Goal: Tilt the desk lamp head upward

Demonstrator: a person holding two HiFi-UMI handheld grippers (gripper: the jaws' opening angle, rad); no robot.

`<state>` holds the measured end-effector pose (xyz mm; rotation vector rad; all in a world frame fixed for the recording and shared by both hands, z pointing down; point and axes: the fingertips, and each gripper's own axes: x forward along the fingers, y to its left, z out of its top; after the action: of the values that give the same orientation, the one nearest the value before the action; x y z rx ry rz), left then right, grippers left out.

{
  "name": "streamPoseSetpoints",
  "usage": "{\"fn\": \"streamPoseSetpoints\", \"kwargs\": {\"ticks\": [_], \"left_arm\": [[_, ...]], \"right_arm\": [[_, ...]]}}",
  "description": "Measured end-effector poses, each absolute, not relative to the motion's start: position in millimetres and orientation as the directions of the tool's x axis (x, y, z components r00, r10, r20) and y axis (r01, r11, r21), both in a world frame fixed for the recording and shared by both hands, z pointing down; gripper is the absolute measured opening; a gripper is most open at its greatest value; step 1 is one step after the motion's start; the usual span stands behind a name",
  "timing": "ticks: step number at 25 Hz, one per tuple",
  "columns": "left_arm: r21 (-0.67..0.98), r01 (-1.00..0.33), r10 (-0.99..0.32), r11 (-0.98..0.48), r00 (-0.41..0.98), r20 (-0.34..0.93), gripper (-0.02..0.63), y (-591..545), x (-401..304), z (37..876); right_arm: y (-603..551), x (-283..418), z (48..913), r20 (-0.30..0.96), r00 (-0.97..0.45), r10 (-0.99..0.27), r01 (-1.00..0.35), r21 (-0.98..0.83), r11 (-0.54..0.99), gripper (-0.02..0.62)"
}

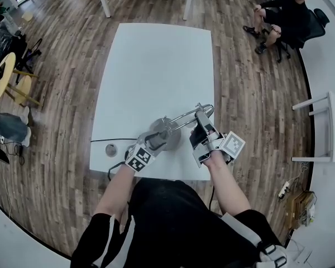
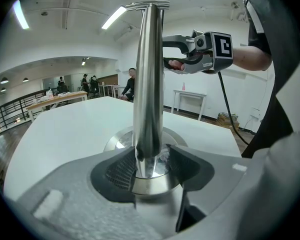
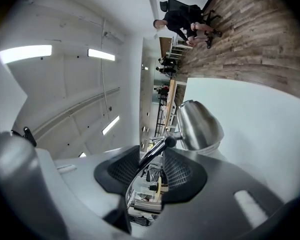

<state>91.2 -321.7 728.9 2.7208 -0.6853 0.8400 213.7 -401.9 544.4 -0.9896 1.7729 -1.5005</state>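
A: Quick pass. Where's the lamp?

B: The desk lamp (image 1: 166, 134) stands at the near edge of the white bench (image 1: 156, 66), right in front of the person. The rest of the bench is bare.

A: Left side?

B: The left gripper (image 2: 150, 156) has its jaws clamped on the chrome post (image 2: 149, 74), low down and just above the round base (image 2: 121, 139). The pads press on both sides. I read it as bracing the lamp.

A: Right?

B: The right gripper (image 3: 151, 171) is up by the lamp head (image 3: 200, 126), rolled on its side. The jaws are partly open. The thin chrome arm (image 3: 157, 148) runs between them, close along one pad, and a gap shows beside it, so it is not pinched. The dome head is just beyond the jaw tips and is not held.

A: Progress?

B: Judgement call: the bracing is done and the right gripper is in place at the arm. I can't confirm the upward tilt, because the head's angle doesn't read in that rolled view. What's left is to tilt the head up, check it, and let go with both grippers.
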Motion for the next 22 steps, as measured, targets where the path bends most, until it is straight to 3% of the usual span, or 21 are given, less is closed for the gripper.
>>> {"fn": "streamPoseSetpoints", "kwargs": {"ticks": [22], "left_arm": [[0.060,-0.493,-0.371,-0.868,0.725,0.581,0.225,-325,92,726]], "right_arm": [[-407,212,488,-0.029,-0.592,-0.806,-0.375,-0.875,0.307,0.126]]}}
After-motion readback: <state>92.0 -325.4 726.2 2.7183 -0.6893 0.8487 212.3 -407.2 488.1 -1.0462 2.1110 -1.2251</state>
